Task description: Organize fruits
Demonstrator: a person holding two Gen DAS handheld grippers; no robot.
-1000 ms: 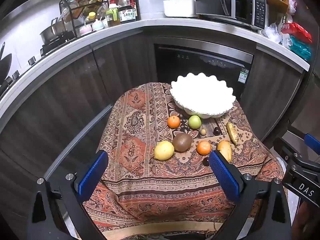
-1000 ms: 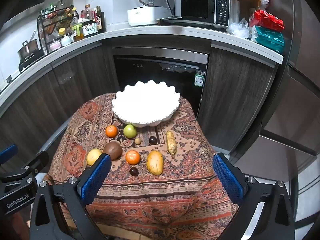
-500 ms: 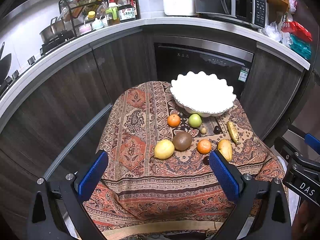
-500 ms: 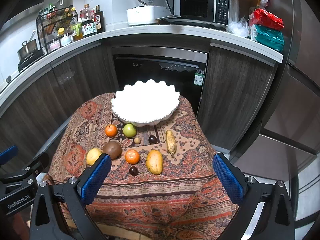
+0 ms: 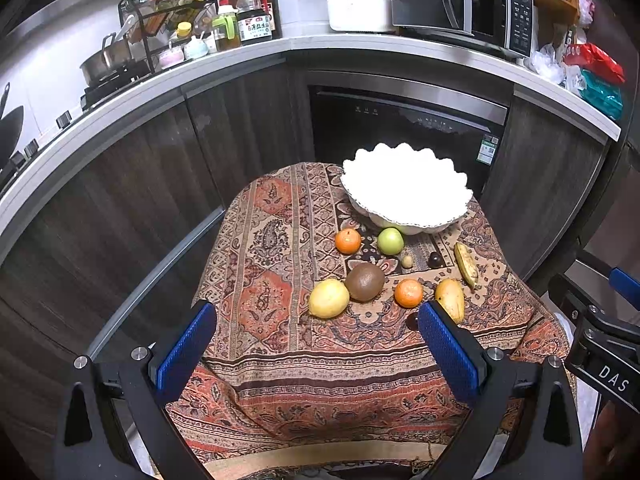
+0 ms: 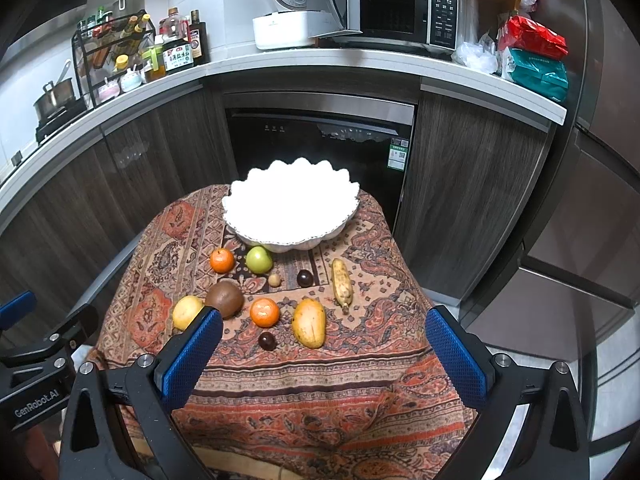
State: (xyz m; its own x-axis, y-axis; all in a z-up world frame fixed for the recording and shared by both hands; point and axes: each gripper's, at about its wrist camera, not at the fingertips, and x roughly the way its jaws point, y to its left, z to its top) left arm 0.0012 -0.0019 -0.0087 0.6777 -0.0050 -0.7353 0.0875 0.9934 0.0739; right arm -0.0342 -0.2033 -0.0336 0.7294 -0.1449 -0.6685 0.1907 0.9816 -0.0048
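Left gripper [image 5: 316, 344]: jaws spread wide, blue pads [image 5: 185, 350] holding nothing, hovering over near edge of table, well short of the fruit.
Right gripper [image 6: 324, 350]: likewise wide apart and empty, blue pads [image 6: 456, 354] framing the front rows of fruit from above the near edge.
Table: small, draped in a patterned paisley cloth [image 6: 360, 384], standing in front of a dark built-in oven [image 6: 316, 148].
Bowl: white scalloped bowl [image 6: 292, 208] at far side of cloth, nothing visible inside.
Back row: orange [image 6: 222, 260] at left, green apple [image 6: 259, 259] just beside it and touching or nearly under the bowl rim.
Middle row: small tan fruit [image 6: 274, 279], dark round fruit [image 6: 305, 278], spotted banana [image 6: 342, 280] lying lengthwise at right.
Front row: yellow lemon-like fruit [image 5: 329, 298] touching brown kiwi-like fruit [image 5: 365, 281]; second orange [image 6: 264, 312]; mango [image 6: 308, 322].
Nearest fruit: second dark round fruit [image 6: 267, 340], alone, between second orange and mango, closest to table edge.
Counter: curved worktop [image 6: 280, 60] behind, with microwave [image 6: 396, 8], white rice cooker [image 6: 286, 20], bottle rack [image 6: 116, 52].
Stove side: pot [image 5: 106, 60] at far left.
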